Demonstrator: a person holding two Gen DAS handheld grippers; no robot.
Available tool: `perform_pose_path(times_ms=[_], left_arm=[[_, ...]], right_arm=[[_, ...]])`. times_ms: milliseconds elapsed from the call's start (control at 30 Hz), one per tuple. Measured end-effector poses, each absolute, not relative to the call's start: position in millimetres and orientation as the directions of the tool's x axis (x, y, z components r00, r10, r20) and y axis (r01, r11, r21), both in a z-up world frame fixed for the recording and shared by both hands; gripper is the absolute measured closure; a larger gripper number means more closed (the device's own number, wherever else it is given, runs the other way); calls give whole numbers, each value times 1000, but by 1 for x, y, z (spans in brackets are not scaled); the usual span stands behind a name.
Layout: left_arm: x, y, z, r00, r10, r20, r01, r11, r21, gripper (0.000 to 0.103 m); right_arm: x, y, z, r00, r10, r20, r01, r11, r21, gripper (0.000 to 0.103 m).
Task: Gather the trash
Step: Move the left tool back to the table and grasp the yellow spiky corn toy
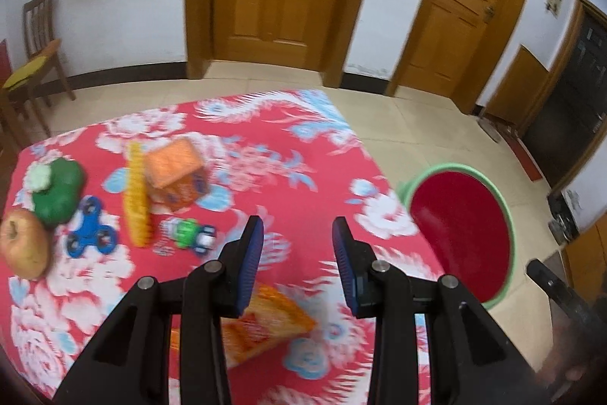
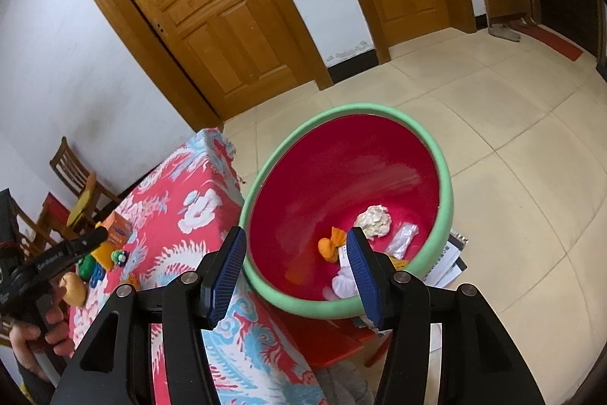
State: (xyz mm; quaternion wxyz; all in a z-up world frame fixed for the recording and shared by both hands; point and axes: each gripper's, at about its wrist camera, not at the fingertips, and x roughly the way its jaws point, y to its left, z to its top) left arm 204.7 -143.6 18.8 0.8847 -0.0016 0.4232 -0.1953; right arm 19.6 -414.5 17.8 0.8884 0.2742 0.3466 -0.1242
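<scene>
My left gripper (image 1: 297, 228) is open and empty above the red flowered tablecloth (image 1: 288, 177). An orange snack wrapper (image 1: 273, 319) lies just below and behind its fingers. My right gripper (image 2: 294, 240) is open and empty over the near rim of the red basin with a green rim (image 2: 442, 169). Inside the basin lie a crumpled white paper (image 2: 373, 219), an orange wad (image 2: 329, 245), a clear wrapper (image 2: 403, 237) and a white piece (image 2: 344, 284). The basin also shows in the left wrist view (image 1: 464, 226), right of the table.
On the table's left lie an orange carton (image 1: 177, 173), a yellow corn cob (image 1: 136, 194), a green toy car (image 1: 191, 234), a blue spinner (image 1: 89, 228), a green toy pepper (image 1: 58, 192) and an apple (image 1: 24, 247). A wooden chair (image 1: 40, 42) stands by the wall.
</scene>
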Motion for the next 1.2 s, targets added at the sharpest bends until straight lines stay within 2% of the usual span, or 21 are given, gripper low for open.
perform_pose_path(times_ms=[333,433,600,1000,1033,1100,1200], left_arm=[[241,-91,9,607,-211,-766,195,974,-114,66],[251,-82,4,608,-179,-774,166,981,-97,66],[265,-72,-9,601,-128,-789,128,990,-63,64],[283,-57,-32,560,-129,-818,85,991,-99,64],[285,-56,-34,552,-140,-822,86,990,-111,67],[285,-54,-38,537,-152,-830,91,988,-122,83],[280,-56,-37,548,-183,-816,123,983,-138,91]], right_arm=[[25,-403,16,711,-39,-703,410,835,368,46],[27,-402,15,708,-42,-705,414,833,366,33],[31,-397,14,700,-45,-712,413,839,353,33],[39,-390,10,683,-47,-729,410,851,329,33],[40,-389,10,682,-46,-730,408,852,328,33],[41,-386,9,681,-41,-731,403,854,328,33],[42,-381,11,682,-33,-731,389,862,324,33]])
